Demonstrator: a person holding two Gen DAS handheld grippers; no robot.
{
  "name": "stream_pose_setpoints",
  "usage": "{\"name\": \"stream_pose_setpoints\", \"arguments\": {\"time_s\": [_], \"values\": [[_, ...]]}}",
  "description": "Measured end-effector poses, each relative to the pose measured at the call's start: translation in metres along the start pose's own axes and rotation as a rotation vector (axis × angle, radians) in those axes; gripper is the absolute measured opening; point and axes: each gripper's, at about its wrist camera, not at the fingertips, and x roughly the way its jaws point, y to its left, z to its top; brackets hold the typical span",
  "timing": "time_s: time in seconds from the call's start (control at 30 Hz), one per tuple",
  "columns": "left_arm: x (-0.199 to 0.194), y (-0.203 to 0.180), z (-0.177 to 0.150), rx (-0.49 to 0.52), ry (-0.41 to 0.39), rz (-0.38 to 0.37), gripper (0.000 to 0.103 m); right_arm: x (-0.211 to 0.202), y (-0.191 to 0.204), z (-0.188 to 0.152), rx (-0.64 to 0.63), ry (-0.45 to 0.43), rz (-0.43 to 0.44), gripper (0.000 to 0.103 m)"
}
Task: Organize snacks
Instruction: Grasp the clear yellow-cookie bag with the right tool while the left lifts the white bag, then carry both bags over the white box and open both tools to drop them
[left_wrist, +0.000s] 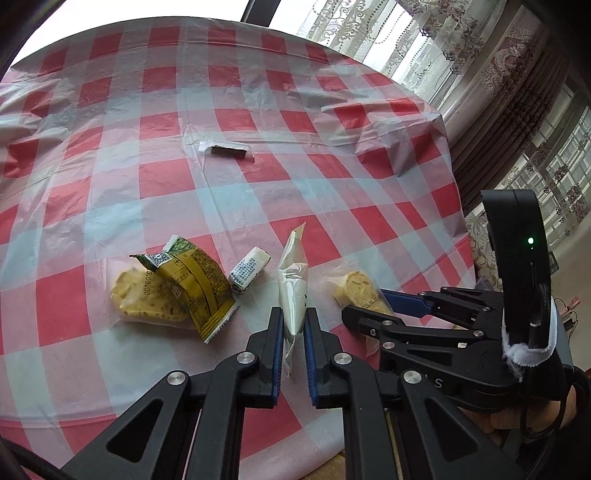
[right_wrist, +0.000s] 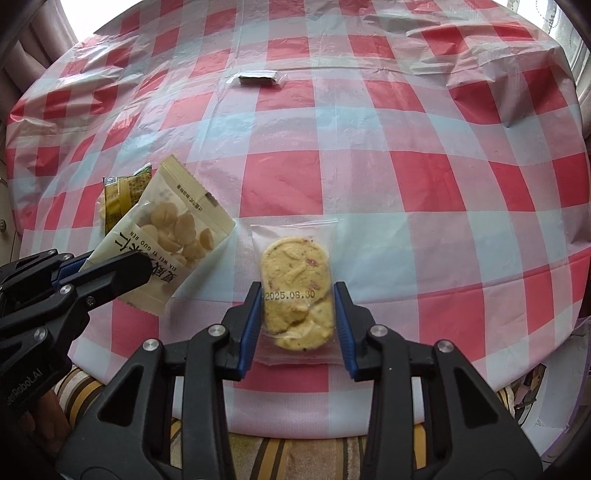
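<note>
The cream nut packet (left_wrist: 293, 284) stood on its edge near the front of the surface (left_wrist: 258, 110), and the left claw (left_wrist: 293, 325) was pinching it tight by its lower end. Just to its right, the clear cookie packet (right_wrist: 295, 291) lay flat on the checked cloth. The right claw (right_wrist: 298, 314) sat around the cookie with a blue pad on each side. The pads looked to be right at the wrapper, but I could not tell if they were squeezing it yet.

To the left of the nut packet were a small white wrapped candy (left_wrist: 249, 270), a yellow-green packet (left_wrist: 195, 284) and another clear packet with a cookie (left_wrist: 144, 299) under it. Far away, in the middle of the cloth, lay a thin dark stick in clear wrap (left_wrist: 227, 149).

I thought each claw was meant to pick up one snack. To do it well, the right claw should squeeze softly, because a cookie can crack. The left claw held only a thin end, so the packet might swing or slip. Lifting slowly and straight up seemed best, keeping both claws apart so they would not bump.
</note>
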Motion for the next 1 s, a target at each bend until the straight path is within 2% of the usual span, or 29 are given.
{"name": "stream_pose_setpoints", "arguments": {"time_s": [0.27,0.63,1.0], "values": [[-0.001,-0.017,-0.003,-0.013,0.001,0.002,0.011,-0.021,-0.021,-0.011,0.030,-0.041,0.009,0.041],[0.016,-0.074,0.003,0.028,0.045,0.012,0.011,-0.054,-0.067,-0.027,0.094,-0.098,-0.006,0.041],[0.034,-0.134,0.003,0.099,0.078,-0.050,0.011,-0.083,-0.132,-0.054,0.198,-0.136,-0.035,0.041]]}}
